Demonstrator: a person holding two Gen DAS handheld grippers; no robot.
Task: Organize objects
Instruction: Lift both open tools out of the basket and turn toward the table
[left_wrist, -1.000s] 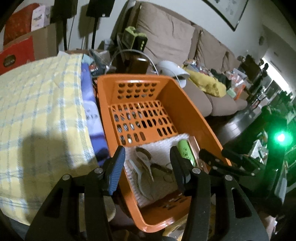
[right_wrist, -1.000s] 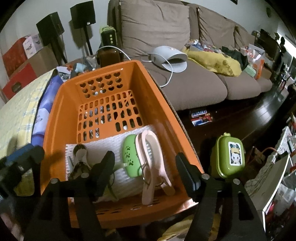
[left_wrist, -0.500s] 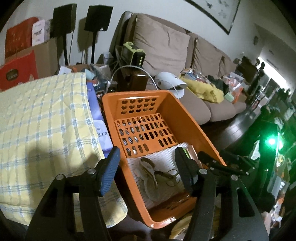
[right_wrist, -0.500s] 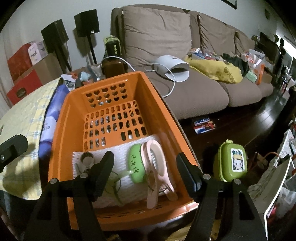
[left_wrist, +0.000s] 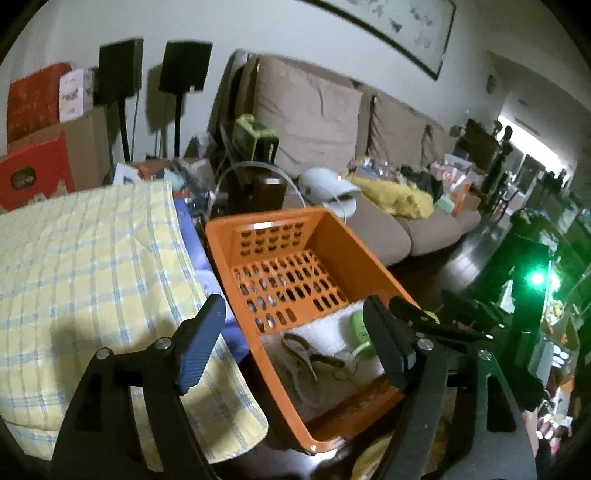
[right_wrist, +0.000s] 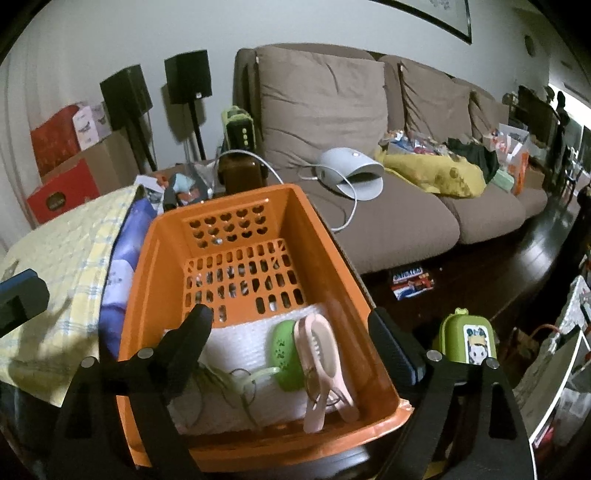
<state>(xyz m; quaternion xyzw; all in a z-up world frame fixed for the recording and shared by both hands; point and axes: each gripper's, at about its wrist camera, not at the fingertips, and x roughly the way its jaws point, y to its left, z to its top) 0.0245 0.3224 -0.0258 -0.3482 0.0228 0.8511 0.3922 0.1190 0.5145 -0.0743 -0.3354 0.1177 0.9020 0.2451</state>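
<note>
An orange plastic basket (right_wrist: 325, 236) (left_wrist: 369, 258) stands in front of me. At its near end a white padded sheet (right_wrist: 240, 332) carries a pink clip (right_wrist: 325, 354), a small green paw-print case (right_wrist: 284, 347) (left_wrist: 360, 321) and a pale green clip (right_wrist: 236, 380), seen as a grey-beige clip (left_wrist: 303, 350) in the left wrist view. My right gripper (right_wrist: 291, 332) hovers above these things, jaws opening, nothing pressed between them. My left gripper (left_wrist: 295, 332) hangs over the basket's left wall, jaws opening, empty.
A yellow checked cloth (left_wrist: 85, 266) lies left of the basket over a purple item (right_wrist: 122, 266). A brown sofa (right_wrist: 369, 147) with a white device (right_wrist: 351, 170) is behind. A green cartoon box (right_wrist: 467, 338) stands on the right, a snack pack (right_wrist: 412, 282) on the dark floor.
Both grippers rose and drew back from the basket, so more of the room shows. Both pairs of jaws spread wider. The basket's contents stayed in place.
</note>
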